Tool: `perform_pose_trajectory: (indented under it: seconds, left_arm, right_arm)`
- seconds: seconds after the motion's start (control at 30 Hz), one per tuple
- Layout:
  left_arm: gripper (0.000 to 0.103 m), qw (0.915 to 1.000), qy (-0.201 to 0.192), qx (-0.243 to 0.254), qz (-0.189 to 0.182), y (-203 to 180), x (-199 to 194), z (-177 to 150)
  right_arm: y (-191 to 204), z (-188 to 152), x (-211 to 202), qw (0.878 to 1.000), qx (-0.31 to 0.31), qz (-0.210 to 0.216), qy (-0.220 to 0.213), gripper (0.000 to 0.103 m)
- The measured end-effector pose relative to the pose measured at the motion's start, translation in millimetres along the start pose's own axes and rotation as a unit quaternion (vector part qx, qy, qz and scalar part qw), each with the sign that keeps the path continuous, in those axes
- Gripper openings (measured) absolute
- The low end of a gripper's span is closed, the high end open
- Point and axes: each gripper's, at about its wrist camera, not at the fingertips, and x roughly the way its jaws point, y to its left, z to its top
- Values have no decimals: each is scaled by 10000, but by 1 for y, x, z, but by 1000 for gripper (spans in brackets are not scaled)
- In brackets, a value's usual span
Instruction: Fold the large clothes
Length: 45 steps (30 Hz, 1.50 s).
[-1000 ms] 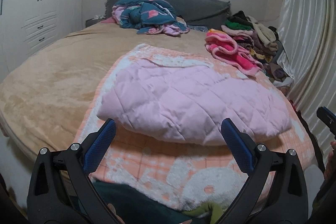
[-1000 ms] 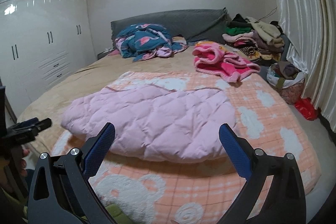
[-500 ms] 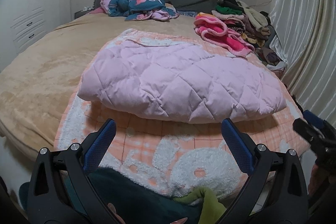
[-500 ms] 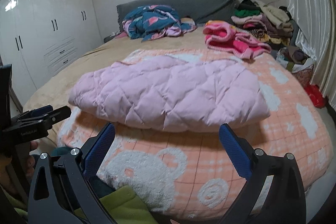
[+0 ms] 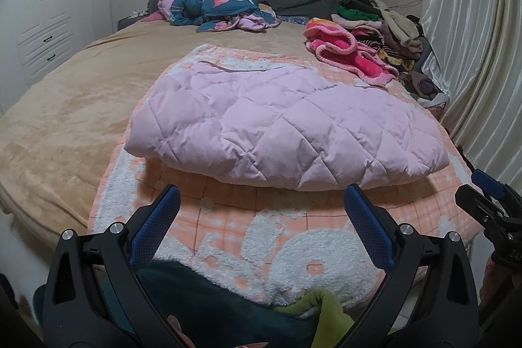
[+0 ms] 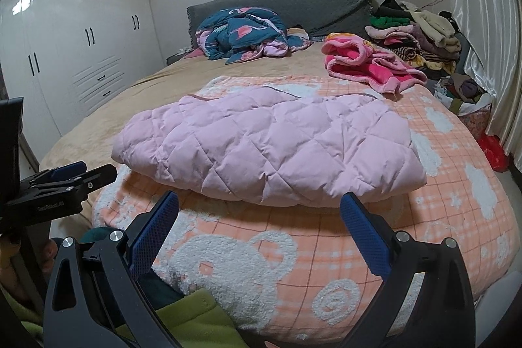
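- One pink quilted jacket [image 5: 284,123] lies folded on my peach bear blanket [image 5: 277,250], mid-bed; its sleeves are tucked out of sight.
- Behind it I count one pink fleece garment [image 6: 365,64], one blue flamingo bundle [image 6: 244,35] and a clothes pile [image 6: 421,35] too jumbled to count.
- My left gripper [image 5: 259,217] and right gripper [image 6: 259,219] hover short of the near hem, both spread wide and empty, pointing over the bed.
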Motion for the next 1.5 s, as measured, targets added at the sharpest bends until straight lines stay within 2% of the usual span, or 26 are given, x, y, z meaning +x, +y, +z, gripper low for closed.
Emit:
perform_pose_trajectory:
  seconds: [0.53,1.5]
  left_arm:
    - [94,9999,3,22,139,1,-1,3]
    - [94,9999,-29,-4,164,1,-2,1]
  right_arm:
    - [1,2,0,10000,-45,5,-7,99]
    - [3,1,0,10000,-47,23,-11,99]
